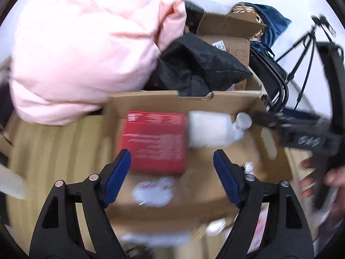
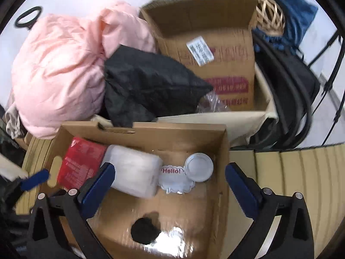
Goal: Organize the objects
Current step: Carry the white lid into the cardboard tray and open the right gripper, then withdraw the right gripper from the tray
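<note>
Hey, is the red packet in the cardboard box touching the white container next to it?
Touching. In the right wrist view, the red packet lies with its right edge pressed against the white container, no cardboard showing between them; the left wrist view also shows them abutting.

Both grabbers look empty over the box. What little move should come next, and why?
Probably lower the right gripper a little toward the white jar lying in the open cardboard box. Both it and the left gripper are open and hold nothing, and the jar lies between the right gripper's fingers, beside the red packet.
</note>
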`<state>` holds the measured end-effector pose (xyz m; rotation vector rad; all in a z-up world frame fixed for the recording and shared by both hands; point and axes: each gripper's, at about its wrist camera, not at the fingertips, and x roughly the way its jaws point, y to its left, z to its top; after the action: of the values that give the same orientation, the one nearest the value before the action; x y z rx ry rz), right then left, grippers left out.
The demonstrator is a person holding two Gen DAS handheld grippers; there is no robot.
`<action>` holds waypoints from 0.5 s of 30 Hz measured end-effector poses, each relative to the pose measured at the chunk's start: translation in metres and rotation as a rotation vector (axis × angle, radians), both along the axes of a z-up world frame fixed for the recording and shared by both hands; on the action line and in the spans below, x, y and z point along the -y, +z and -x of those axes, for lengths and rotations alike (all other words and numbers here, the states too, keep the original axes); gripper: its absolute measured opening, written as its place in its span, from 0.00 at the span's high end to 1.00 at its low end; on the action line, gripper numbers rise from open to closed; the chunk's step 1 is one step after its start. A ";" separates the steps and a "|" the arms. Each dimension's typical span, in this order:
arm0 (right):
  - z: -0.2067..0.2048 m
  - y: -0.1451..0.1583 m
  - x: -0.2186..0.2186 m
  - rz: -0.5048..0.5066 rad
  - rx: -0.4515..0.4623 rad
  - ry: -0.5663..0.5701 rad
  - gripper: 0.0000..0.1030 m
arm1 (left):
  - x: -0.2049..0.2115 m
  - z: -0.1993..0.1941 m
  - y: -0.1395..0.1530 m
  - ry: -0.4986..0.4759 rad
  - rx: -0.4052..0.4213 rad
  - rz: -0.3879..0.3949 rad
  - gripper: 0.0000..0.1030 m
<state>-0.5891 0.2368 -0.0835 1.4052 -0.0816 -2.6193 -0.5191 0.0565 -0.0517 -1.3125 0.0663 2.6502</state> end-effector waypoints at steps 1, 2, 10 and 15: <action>-0.007 0.007 0.000 -0.011 -0.006 0.011 0.00 | 0.005 -0.016 0.007 0.002 -0.023 0.036 0.20; -0.023 0.017 -0.001 -0.019 -0.023 0.030 0.00 | 0.012 -0.036 0.014 0.002 -0.053 0.073 0.15; -0.209 0.050 -0.017 -0.108 -0.078 0.170 0.00 | 0.041 -0.217 0.042 -0.003 -0.165 0.141 0.00; -0.325 0.048 -0.022 -0.012 -0.060 0.138 0.00 | 0.037 -0.316 0.040 -0.021 -0.139 0.158 0.00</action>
<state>-0.2640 0.2585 -0.0352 1.2864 0.0373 -2.5501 -0.2028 0.0197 -0.0119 -1.1603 0.3128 2.7633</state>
